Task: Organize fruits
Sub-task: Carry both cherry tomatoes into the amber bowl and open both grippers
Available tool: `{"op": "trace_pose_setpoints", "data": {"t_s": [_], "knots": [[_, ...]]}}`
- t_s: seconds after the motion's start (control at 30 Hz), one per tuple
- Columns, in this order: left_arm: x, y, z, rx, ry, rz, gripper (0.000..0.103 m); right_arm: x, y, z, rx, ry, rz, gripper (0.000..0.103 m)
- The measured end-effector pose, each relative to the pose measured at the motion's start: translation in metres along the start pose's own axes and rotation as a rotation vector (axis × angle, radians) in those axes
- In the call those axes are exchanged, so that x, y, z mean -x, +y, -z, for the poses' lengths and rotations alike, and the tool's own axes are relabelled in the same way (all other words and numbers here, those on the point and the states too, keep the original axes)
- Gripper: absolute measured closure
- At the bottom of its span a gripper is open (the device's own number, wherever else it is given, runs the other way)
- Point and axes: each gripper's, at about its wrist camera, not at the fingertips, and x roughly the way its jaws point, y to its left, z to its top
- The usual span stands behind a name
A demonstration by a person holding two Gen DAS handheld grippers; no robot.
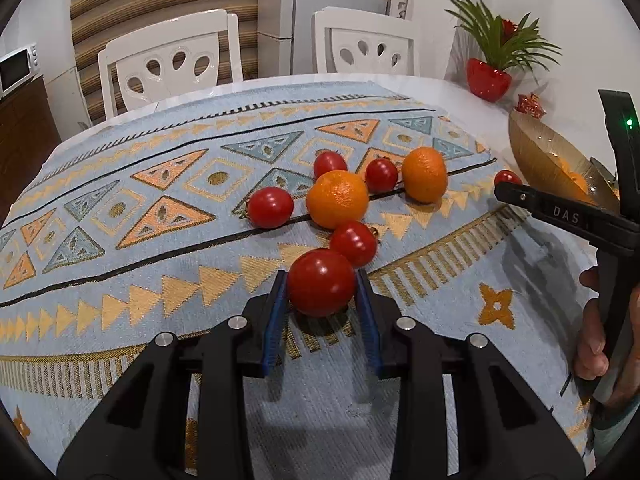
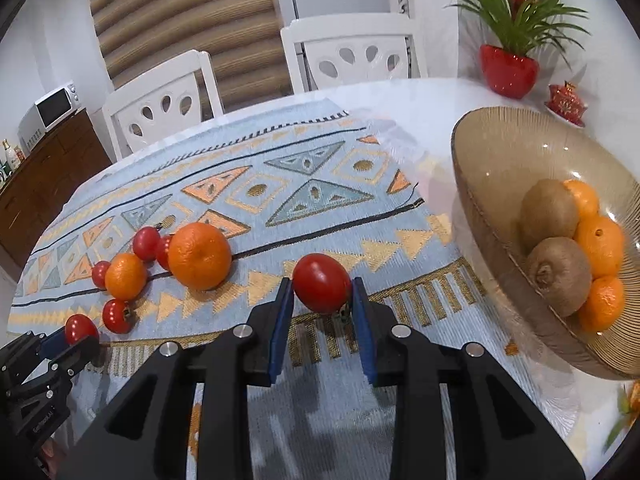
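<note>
My left gripper (image 1: 321, 280) is shut on a red tomato (image 1: 321, 282), its blue pads pressed to both sides just above the patterned mat (image 1: 160, 240). Beyond it lie two oranges (image 1: 338, 199) (image 1: 425, 174) and several loose tomatoes (image 1: 270, 207). My right gripper (image 2: 321, 290) is shut on another tomato (image 2: 322, 283), left of the amber glass bowl (image 2: 472, 184), which holds two kiwis (image 2: 558, 276) and several oranges. In the right wrist view the left gripper (image 2: 76, 334) shows at the lower left with its tomato. In the left wrist view the right gripper (image 1: 506, 188) stands before the bowl (image 1: 536, 148).
A red pot with a green plant (image 2: 510, 70) and a small red ornament (image 2: 566, 100) stand behind the bowl. Two white chairs (image 2: 160, 104) (image 2: 352, 52) line the table's far edge. A hand (image 1: 600, 344) holds the right gripper's handle.
</note>
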Motion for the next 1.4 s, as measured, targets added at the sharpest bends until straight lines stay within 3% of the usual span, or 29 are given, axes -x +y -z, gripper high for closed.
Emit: {"op": "trace_pose_setpoints", "data": {"t_s": [0.1, 0.17, 0.33, 0.5, 0.63, 0.8, 1.03, 1.4], "knots": [[0.006, -0.003, 0.000, 0.007, -0.010, 0.000, 0.071, 0.008, -0.002, 0.006, -0.003, 0.007, -0.010, 0.074], [0.010, -0.008, 0.001, 0.012, -0.005, 0.032, 0.071, 0.017, -0.010, 0.013, -0.040, 0.029, -0.065, 0.074], [0.028, -0.047, 0.003, -0.081, -0.010, 0.062, 0.071, 0.041, -0.041, 0.019, -0.131, 0.054, -0.123, 0.074], [0.048, -0.091, -0.019, -0.138, -0.055, 0.138, 0.071, 0.097, -0.073, 0.004, -0.173, -0.064, -0.131, 0.074], [0.059, -0.137, -0.044, -0.187, -0.079, 0.245, 0.071, 0.145, -0.121, -0.013, -0.236, -0.170, -0.081, 0.074], [0.057, -0.186, -0.070, -0.212, -0.076, 0.368, 0.071, 0.176, -0.180, -0.023, -0.328, -0.221, -0.028, 0.074], [0.023, -0.249, -0.094, -0.240, -0.036, 0.415, 0.071, 0.174, -0.229, -0.014, -0.396, -0.191, 0.039, 0.074], [-0.036, -0.275, -0.109, -0.209, 0.064, 0.384, 0.071, 0.143, -0.244, -0.002, -0.392, -0.111, 0.061, 0.074]]}}
